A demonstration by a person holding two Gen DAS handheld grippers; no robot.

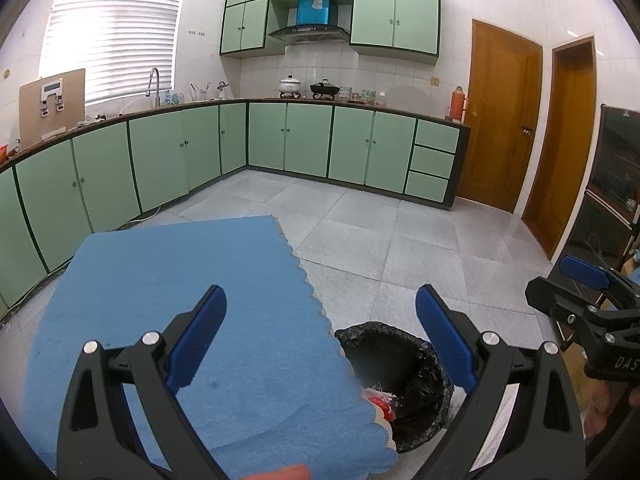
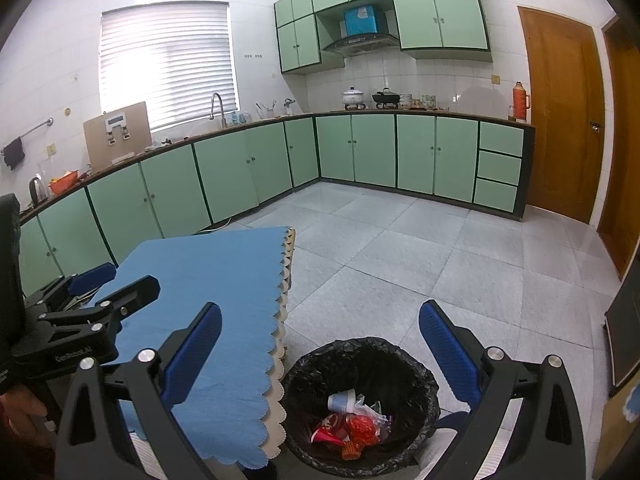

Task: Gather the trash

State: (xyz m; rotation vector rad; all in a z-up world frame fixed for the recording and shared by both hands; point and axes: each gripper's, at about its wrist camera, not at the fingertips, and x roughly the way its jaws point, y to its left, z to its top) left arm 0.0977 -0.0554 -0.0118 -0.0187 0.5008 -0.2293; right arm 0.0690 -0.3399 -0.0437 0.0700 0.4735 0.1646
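Observation:
A bin lined with a black bag [image 2: 360, 400] stands on the floor beside a table under a blue cloth [image 2: 208, 292]. Red wrappers and a crumpled cup [image 2: 348, 420] lie inside it. In the left wrist view the bin [image 1: 400, 376] sits just right of the cloth [image 1: 192, 280], with red trash [image 1: 382, 406] showing. My left gripper [image 1: 320, 312] is open and empty above the cloth's right edge. My right gripper [image 2: 320, 324] is open and empty above the bin. Each gripper shows in the other's view: the right one [image 1: 588, 292], the left one [image 2: 108, 284].
Green cabinets [image 2: 360, 148] run along the far walls with a sink tap [image 2: 218, 110], pots [image 2: 354, 98] and an orange flask [image 2: 520, 100] on the counter. Wooden doors [image 2: 560, 112] stand at right. Grey tiled floor [image 2: 440, 260] spreads beyond the bin.

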